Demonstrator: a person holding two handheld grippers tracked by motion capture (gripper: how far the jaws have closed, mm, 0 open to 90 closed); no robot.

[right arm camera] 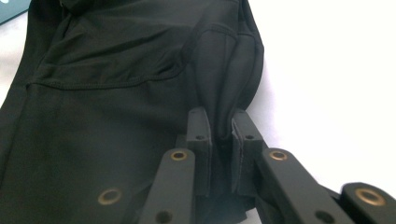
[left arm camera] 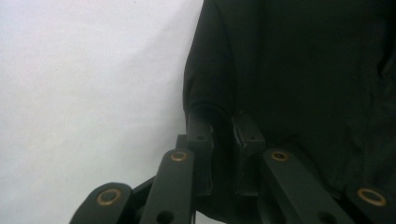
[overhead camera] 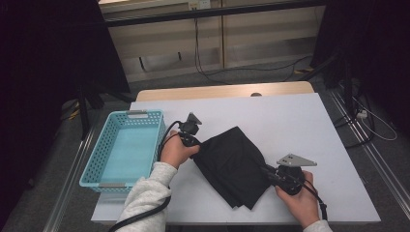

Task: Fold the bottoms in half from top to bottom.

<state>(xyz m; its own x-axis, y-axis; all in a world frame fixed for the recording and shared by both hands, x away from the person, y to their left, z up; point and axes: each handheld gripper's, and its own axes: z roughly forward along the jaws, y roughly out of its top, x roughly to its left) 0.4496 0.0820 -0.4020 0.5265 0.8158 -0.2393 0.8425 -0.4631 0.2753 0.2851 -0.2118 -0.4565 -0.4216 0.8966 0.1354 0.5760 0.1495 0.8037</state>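
**Black cloth held at two edges by both tongs**

A folded black cloth [overhead camera: 232, 164] lies on the white table [overhead camera: 300, 125], a little toward the near side of the middle. It lies between the two tongs, and each of them touches it.

The left tongs [overhead camera: 199, 143] are at the cloth's upper left edge. In the left gripper view the two jaws stand close together, with a rolled edge of the cloth [left arm camera: 299, 70] running down between them. The fabric is very dark there, so the grip is hard to judge, but they seem to be clenched on it.

The right tongs [overhead camera: 267, 172] are at the cloth's right edge, near its lower corner. In the right gripper view a thick fold of the cloth [right arm camera: 116, 84] is pinched between the jaws, which are clenched on it.

A light blue basket [overhead camera: 94, 159] stands on the left part of the table, just beside the left hand [overhead camera: 176, 152]. The right hand [overhead camera: 302, 200] is near the table's front edge.
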